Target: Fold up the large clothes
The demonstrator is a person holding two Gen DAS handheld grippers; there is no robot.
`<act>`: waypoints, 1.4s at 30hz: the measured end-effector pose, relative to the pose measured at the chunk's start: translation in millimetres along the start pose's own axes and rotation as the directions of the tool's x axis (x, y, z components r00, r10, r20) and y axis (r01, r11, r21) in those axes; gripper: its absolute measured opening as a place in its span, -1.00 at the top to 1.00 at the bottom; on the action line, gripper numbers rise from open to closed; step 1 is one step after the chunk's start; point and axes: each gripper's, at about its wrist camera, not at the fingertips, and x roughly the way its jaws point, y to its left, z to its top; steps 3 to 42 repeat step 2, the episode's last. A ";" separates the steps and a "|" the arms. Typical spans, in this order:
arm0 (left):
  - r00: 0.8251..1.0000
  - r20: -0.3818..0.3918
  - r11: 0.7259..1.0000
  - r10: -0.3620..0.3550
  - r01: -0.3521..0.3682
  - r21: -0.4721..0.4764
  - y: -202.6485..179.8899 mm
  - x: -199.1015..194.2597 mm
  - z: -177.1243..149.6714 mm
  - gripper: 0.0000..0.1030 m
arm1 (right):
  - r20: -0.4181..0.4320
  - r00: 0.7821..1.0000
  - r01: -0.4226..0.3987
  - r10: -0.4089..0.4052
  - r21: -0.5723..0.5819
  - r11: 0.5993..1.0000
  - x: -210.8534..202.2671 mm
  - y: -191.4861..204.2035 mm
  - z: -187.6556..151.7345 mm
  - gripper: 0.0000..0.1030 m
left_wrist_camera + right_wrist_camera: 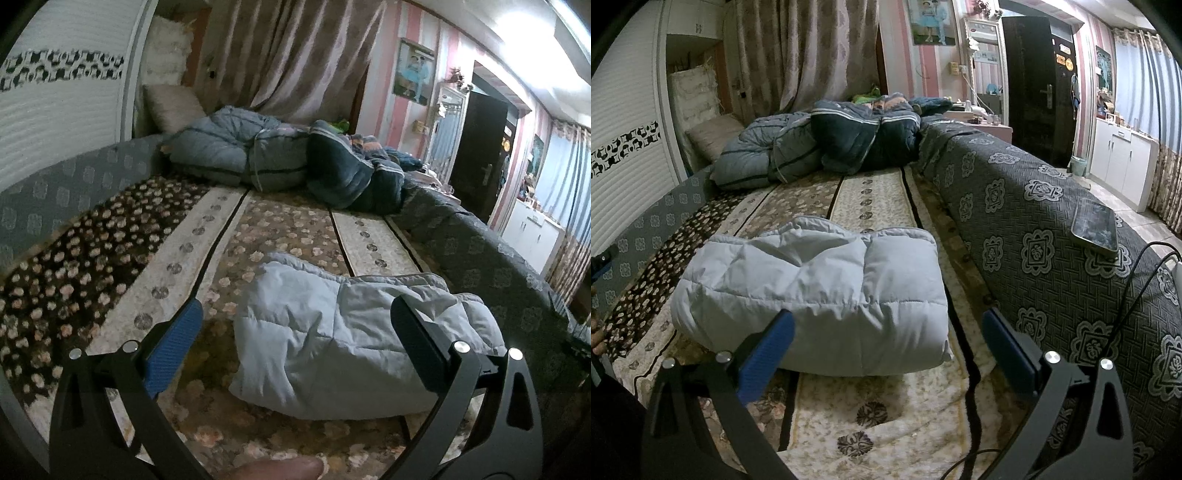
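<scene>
The pale blue padded jacket (812, 291) lies folded into a thick bundle on the patterned bed cover (871, 417), just ahead of both grippers, with a heap of darker quilts (831, 144) well beyond it by the curtain. The left gripper (295, 332) hangs over the bundle with its jaws spread wide and holding nothing; the right gripper (886, 332) is likewise released, its jaws straddling the near edge without touching it. The garment looks light, puffy and springy — likely to bulge open again, and probably slick on its shell — so a stitched hem or a corner of the folded edge seems the surest hold. Sleeves, collar and zip are tucked out of sight, and its underside is hidden.
</scene>
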 end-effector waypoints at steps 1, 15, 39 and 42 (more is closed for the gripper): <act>1.000 -0.004 1.000 -0.009 0.009 -0.009 1.0 0.8 0.3 -0.94 | -0.001 1.000 0.000 0.000 -0.001 1.000 0.2 0.3 -0.3 -0.96; 1.000 -0.009 1.000 -0.017 0.017 -0.021 3.6 1.7 0.3 -0.94 | -0.003 1.000 0.001 -0.001 -0.003 1.000 0.1 0.7 -0.7 -0.96; 1.000 -0.009 1.000 -0.017 0.017 -0.021 3.6 1.7 0.3 -0.94 | -0.003 1.000 0.001 -0.001 -0.003 1.000 0.1 0.7 -0.7 -0.96; 1.000 -0.009 1.000 -0.017 0.017 -0.021 3.6 1.7 0.3 -0.94 | -0.003 1.000 0.001 -0.001 -0.003 1.000 0.1 0.7 -0.7 -0.96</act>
